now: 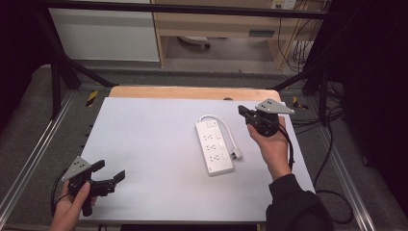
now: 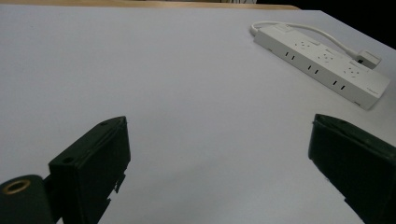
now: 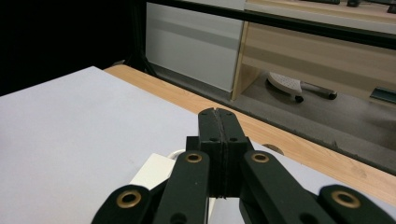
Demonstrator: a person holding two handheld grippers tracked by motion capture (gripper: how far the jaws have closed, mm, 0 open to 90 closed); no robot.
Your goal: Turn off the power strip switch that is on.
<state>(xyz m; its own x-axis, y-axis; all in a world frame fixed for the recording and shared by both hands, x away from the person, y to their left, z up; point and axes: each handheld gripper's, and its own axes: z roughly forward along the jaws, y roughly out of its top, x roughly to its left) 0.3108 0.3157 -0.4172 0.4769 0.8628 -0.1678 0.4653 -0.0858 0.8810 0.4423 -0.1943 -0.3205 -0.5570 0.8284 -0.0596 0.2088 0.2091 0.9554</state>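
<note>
Right gripper (image 1: 244, 111): held up in the person's right hand (image 1: 273, 144), above the table beyond the far right end of the power strip (image 1: 214, 147); jaws pressed flat together with nothing between them, as the right gripper view (image 3: 218, 122) shows plainly.
Right gripper aim: tips point away from the person toward the table's far wooden edge (image 3: 299, 149); a white corner of the power strip shows just under the jaws in that view.
Left gripper (image 1: 109, 172): held low in the left hand (image 1: 72, 204), well apart from the power strip, off its near left side by the table's near corner; jaws spread wide, nothing between them.
Left gripper aim: toward the power strip, which lies far ahead and to the upper right in the left gripper view (image 2: 322, 65).
Power strip: white, long, lying flat on the pale table top (image 1: 144, 144), untouched by either gripper; three socket groups face up.
Cord (image 1: 226, 127): white, loops out from the power strip's far end and runs down along its right side to a plug (image 1: 235, 155) lying just beside the strip.
Nearest tool: the right gripper is near the power strip; the left is well apart from it.
</note>
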